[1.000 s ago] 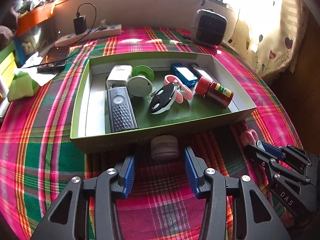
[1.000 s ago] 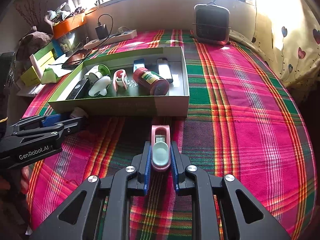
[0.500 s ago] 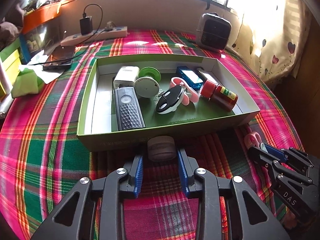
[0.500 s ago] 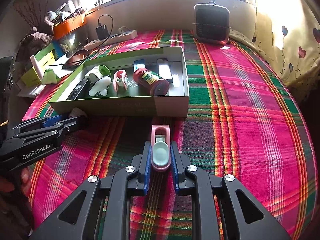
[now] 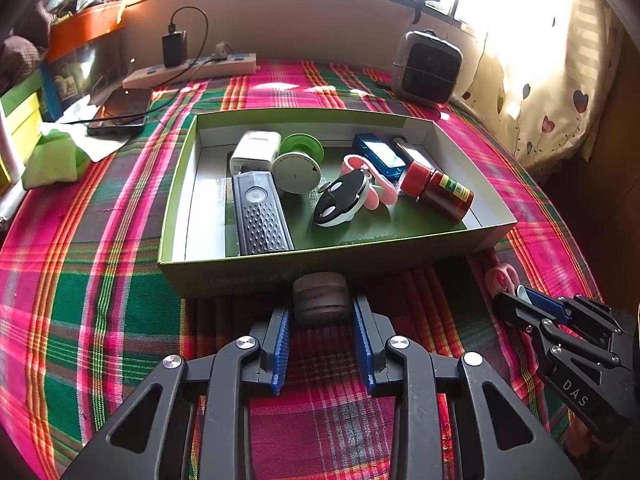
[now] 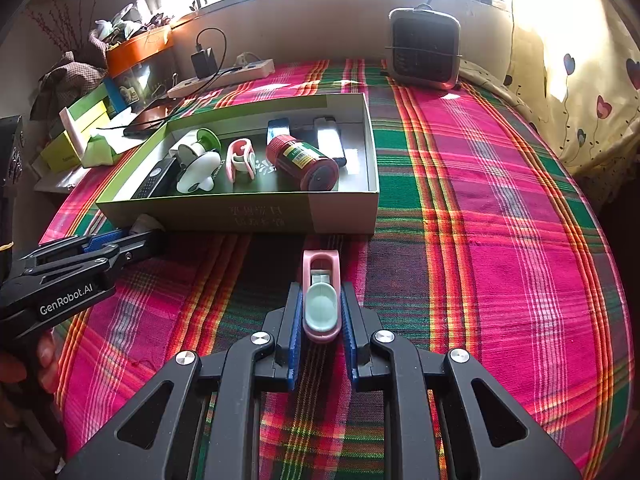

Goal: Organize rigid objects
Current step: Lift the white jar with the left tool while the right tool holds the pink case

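1. The left gripper (image 5: pixel 320 312) has just brought its jaws in from wide apart, and the blue pads (image 5: pixel 281 330) now press both sides of the round wooden lid-like puck (image 5: pixel 320 298). A second ago that puck sat loose between open fingers; now it is pinched.
2. The puck sits on the checked cloth (image 5: pixel 100 280), right against the near wall of the green box (image 5: pixel 240 276), not yet lifted.
3. That means, by my reading, both hands are loaded and the next step is carrying pieces over the wall into the box.
4. The right gripper (image 6: pixel 322 312) shows no change: its jaws stay clamped on the pink nail clipper (image 6: pixel 321 300), which pokes forward toward the box, just short of its wall.
5. Inside the box already: a black remote (image 5: pixel 260 216), a white round disc (image 5: pixel 296 172), a red bottle (image 5: pixel 438 192) lying on its side, a blue case (image 5: pixel 378 156).
6. Risk worth noting: the puck is gripped near the pads' far tips, so it could slip on the lift.
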Motion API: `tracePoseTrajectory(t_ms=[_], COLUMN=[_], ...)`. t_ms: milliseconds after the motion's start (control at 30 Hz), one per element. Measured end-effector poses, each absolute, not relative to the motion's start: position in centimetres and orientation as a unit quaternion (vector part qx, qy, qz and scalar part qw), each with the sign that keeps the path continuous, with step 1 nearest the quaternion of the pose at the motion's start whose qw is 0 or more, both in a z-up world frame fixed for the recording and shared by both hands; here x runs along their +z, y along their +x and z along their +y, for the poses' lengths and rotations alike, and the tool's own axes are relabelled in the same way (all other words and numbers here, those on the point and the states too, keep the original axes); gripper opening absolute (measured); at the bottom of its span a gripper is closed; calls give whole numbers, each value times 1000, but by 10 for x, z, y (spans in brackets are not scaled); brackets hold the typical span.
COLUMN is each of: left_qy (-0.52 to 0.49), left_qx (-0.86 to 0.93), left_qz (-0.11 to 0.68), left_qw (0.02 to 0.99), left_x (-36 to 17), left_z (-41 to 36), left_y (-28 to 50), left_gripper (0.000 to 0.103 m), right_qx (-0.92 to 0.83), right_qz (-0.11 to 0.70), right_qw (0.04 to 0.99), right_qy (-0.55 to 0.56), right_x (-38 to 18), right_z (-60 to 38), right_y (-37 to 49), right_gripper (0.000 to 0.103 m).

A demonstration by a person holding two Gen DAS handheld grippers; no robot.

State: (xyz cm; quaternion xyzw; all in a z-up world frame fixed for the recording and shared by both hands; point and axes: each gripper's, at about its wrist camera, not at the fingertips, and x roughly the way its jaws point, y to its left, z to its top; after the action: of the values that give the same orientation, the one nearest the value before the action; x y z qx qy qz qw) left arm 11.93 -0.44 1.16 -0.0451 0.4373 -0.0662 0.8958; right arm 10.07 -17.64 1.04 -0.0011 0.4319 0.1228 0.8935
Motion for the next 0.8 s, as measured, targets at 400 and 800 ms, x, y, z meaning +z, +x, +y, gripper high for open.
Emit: tracePoseTrajectory(t_ms=[400, 800], left_qy=[-49, -51], left_qx=[-67, -68], left_qz=[436, 436], left_qw=[896, 896], left_x=[13, 13], left_z=[-4, -4], left_y=[117, 115], left_gripper=[27, 27], right_qx=[122, 122], right_qz=[432, 432], right_qw=[894, 894], right_qy=[-3, -3], right_x=[10, 11], right_z=[-176, -175], right_y=[101, 101], right_gripper=[19, 19])
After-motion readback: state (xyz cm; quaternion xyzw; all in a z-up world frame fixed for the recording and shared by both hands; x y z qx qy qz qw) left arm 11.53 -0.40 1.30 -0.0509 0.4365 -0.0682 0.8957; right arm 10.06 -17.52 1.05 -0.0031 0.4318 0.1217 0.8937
